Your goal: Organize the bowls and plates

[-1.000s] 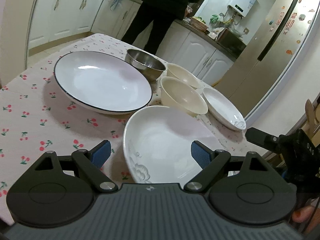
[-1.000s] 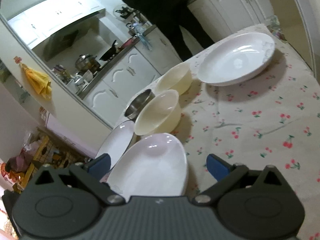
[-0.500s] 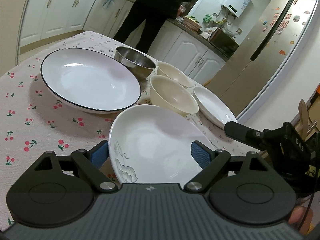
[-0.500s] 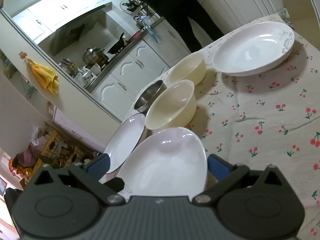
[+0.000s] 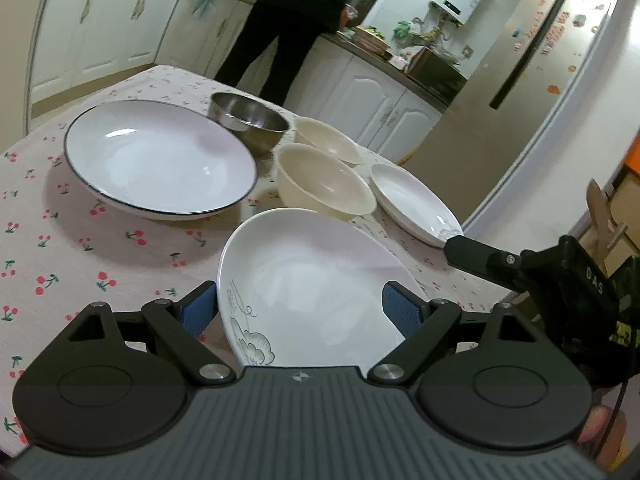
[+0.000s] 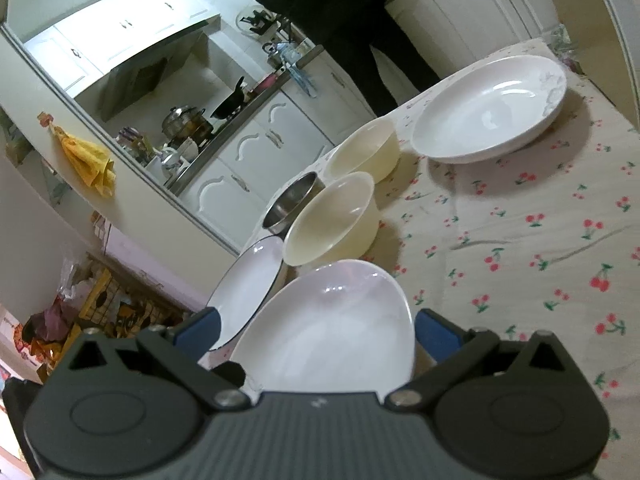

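Cherry-print tablecloth (image 5: 80,248) covers the kitchen table; both grippers stand wide apart, holding nothing. Between the left gripper (image 5: 300,308) pads lies a white oval plate with a grey cloud motif (image 5: 312,280), also framed by the right gripper (image 6: 316,326). Beyond sit two cream bowls (image 5: 324,184), a steel bowl (image 5: 248,122), a black-rimmed white plate (image 5: 160,156) and a small white plate (image 5: 412,200)

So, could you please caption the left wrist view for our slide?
Open left tool poised around a floral white plate on the cherry-print tablecloth.
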Motion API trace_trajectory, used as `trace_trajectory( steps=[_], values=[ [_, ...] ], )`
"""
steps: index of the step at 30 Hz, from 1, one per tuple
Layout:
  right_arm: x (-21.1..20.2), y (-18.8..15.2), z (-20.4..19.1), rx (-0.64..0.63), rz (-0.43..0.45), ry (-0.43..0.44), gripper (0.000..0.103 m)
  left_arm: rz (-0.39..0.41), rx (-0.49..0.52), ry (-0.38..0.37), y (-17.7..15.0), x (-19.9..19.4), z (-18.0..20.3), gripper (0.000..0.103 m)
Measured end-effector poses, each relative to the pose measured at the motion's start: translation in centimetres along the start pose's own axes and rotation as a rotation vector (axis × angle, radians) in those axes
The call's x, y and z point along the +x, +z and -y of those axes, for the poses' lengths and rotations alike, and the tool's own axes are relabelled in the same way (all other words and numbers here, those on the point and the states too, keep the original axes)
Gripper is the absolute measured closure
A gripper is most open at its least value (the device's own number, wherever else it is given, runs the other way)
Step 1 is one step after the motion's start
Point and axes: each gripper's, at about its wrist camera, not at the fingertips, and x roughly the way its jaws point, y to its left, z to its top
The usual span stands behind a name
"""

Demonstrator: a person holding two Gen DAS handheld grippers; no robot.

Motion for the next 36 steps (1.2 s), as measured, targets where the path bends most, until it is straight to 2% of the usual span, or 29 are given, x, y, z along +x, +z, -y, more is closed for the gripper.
trace_trajectory(
  steps=[3,5,6,9,11,13,16,20,23,24,27,36],
  values=[
    [-0.9,0.2,0.4,0.016,0.026,0.018,0.001,0.006,0.024,-0.027,-0.1,0.1,0.8,0.000],
    [-1.5,0.3,0.4,0.040,0.035,0.136,0.002,0.012,0.048,-0.053,-0.1,0.2,1.7,0.000],
    [-1.8,0.4,-0.1,0.022,0.041,0.142,0.002,0.016,0.055,-0.054,-0.1,0.3,2.2,0.000],
    [-2.8,0.6,-1.9,-0.120,0.103,-0.008,0.001,0.001,0.065,-0.012,-0.3,1.1,2.5,0.000],
    [-3.5,1.0,-0.7,-0.056,0.128,0.001,0.001,-0.016,0.035,-0.002,-0.6,1.6,1.9,0.000],
    [-3.8,1.3,0.6,-0.012,0.140,-0.048,0.001,-0.018,0.017,-0.008,-0.6,1.9,1.3,0.000],
    [-3.0,1.4,2.2,0.005,0.116,-0.126,0.001,-0.008,0.065,0.015,-0.6,1.9,1.9,0.000],
    [-0.9,0.9,3.9,0.082,0.011,-0.085,0.001,-0.007,0.094,0.032,-0.8,2.1,2.4,0.000],
    [-0.3,0.4,3.9,0.104,-0.016,-0.012,0.000,-0.008,0.091,0.032,-0.9,2.0,2.7,0.000],
    [-0.4,0.4,3.6,0.107,-0.016,0.016,0.000,-0.011,0.092,0.031,-0.9,2.0,2.8,0.000],
    [-0.7,0.8,2.5,0.070,-0.007,-0.041,0.000,-0.018,0.103,0.023,-1.0,2.2,3.3,0.000],
    [-2.6,2.4,3.5,0.078,0.101,-0.060,0.000,-0.017,0.134,-0.016,-0.7,4.1,5.6,0.000]
  ],
)
